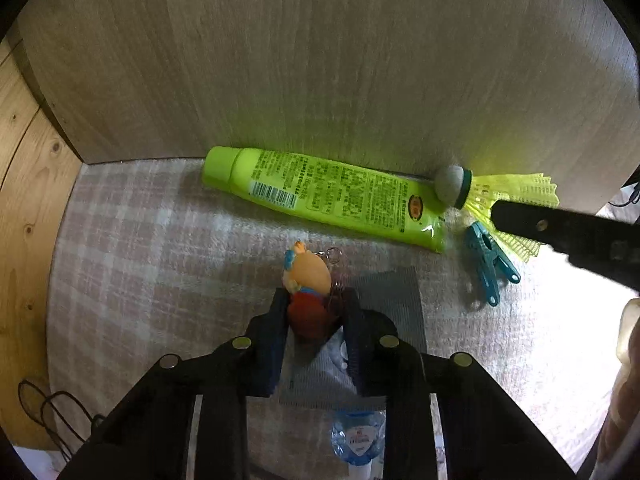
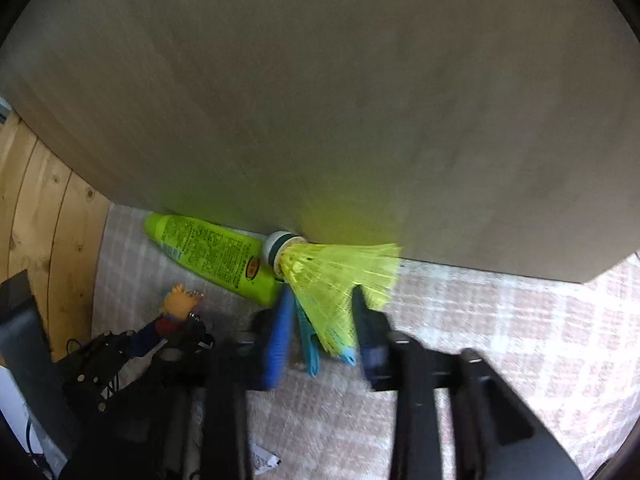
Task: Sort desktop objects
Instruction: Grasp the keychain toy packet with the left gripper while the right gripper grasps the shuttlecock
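My left gripper (image 1: 314,300) is shut on a small doll keychain (image 1: 308,276) with an orange head and red body, held above the checked cloth. The doll also shows in the right wrist view (image 2: 176,308). My right gripper (image 2: 322,300) holds the skirt of a yellow shuttlecock (image 2: 336,276), its cork end (image 2: 276,246) near the wooden panel. The shuttlecock shows in the left wrist view (image 1: 508,196). A green tube (image 1: 324,194) lies along the panel's foot. A teal clothes peg (image 1: 490,260) lies beside the tube, under the shuttlecock.
A pale wooden panel (image 1: 320,60) stands behind the objects. A pine board wall (image 1: 24,184) is at the left. A grey cloth patch (image 1: 392,300) and a water bottle (image 1: 358,440) lie under my left gripper. Black cables (image 1: 52,420) hang at the lower left.
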Action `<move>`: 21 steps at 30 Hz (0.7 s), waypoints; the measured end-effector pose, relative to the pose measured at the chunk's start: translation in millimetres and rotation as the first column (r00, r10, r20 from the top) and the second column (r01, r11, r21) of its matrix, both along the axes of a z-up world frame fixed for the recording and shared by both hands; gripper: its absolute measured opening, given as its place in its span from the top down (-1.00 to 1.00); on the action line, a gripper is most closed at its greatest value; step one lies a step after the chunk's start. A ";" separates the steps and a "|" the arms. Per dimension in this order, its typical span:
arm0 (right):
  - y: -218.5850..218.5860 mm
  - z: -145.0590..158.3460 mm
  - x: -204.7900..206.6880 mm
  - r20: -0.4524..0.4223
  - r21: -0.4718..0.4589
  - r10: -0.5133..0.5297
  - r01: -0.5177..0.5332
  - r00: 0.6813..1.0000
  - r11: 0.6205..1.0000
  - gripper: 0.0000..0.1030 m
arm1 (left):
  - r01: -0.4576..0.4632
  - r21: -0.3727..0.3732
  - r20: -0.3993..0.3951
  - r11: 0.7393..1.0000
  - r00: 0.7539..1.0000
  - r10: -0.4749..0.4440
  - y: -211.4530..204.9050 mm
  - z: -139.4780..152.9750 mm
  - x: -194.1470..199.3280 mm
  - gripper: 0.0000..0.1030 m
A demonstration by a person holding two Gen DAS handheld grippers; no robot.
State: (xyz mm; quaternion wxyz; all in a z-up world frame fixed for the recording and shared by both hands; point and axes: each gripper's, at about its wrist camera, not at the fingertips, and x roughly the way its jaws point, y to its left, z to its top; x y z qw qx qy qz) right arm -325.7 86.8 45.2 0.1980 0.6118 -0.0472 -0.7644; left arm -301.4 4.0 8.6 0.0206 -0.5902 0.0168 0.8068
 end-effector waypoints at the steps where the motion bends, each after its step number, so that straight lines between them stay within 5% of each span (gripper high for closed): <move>1: -2.1 -3.0 0.2 0.006 -0.013 0.006 -0.006 1.000 1.000 0.71 | -0.003 0.005 -0.003 1.000 1.000 0.003 -0.7 0.0 0.4 0.53; 10: 17.8 -0.1 32.6 0.004 -0.011 0.012 -0.012 1.000 1.000 0.95 | -0.025 0.070 0.017 0.997 1.000 0.024 -12.5 0.3 21.6 0.55; 21: 118.4 1.2 129.0 0.052 -0.025 -0.073 0.074 0.996 0.997 0.96 | 0.006 0.122 0.039 0.993 0.999 -0.011 9.5 -0.9 101.7 0.55</move>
